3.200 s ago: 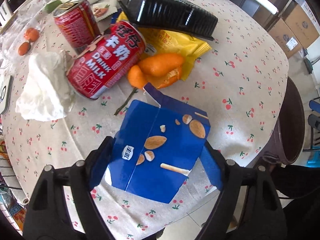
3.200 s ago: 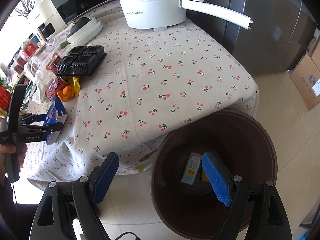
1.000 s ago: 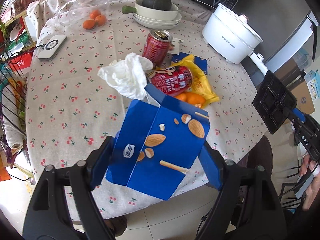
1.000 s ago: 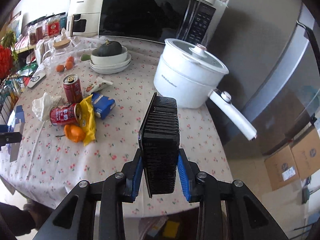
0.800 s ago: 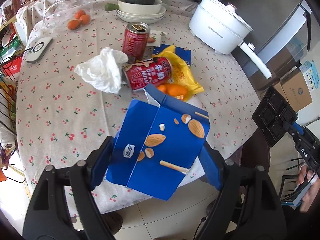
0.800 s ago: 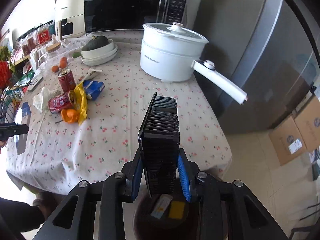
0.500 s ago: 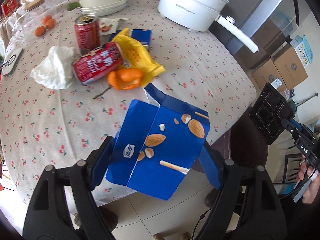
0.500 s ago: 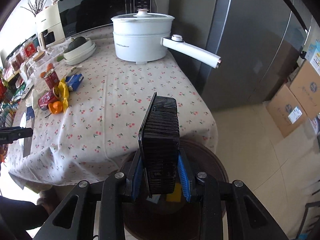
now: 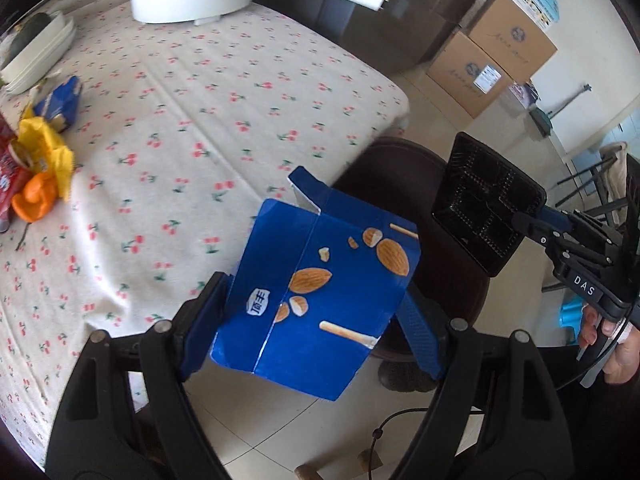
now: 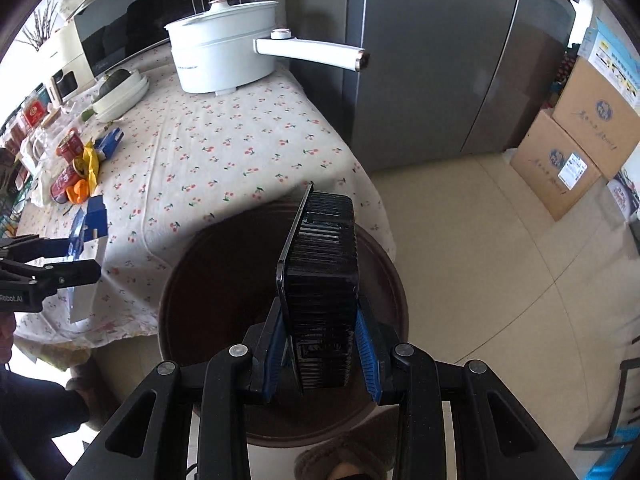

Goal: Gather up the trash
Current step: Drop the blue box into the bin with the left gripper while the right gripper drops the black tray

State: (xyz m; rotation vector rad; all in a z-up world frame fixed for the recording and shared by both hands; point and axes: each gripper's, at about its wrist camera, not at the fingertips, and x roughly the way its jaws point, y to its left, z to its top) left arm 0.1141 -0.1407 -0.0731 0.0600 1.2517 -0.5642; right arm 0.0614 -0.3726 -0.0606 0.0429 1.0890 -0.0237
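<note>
My left gripper point(image 9: 312, 308) is shut on a flattened blue almond snack box point(image 9: 320, 280), held at the table's edge beside the brown trash bin point(image 9: 384, 176). My right gripper point(image 10: 320, 340) is shut on a black plastic tray point(image 10: 324, 280), held on edge over the open bin point(image 10: 208, 280). The tray point(image 9: 486, 202) and right gripper also show at the right of the left wrist view. The box point(image 10: 90, 220) and left gripper show at the left of the right wrist view. Red cans point(image 10: 68, 160), a yellow wrapper point(image 9: 46, 152), orange peel point(image 9: 34, 200) and a blue packet point(image 9: 58, 100) lie on the table.
A white electric pot point(image 10: 224, 56) with a long handle stands at the back of the cherry-print table point(image 9: 200, 92). A stack of bowls point(image 10: 120, 92) and a microwave point(image 10: 132, 28) are behind. A grey fridge point(image 10: 440, 60) and cardboard boxes point(image 10: 568, 140) stand beyond the bin.
Both grippers have swung from the table toward the bin. The tray now hangs over the bin's opening and the blue box has reached the table's edge beside it.
</note>
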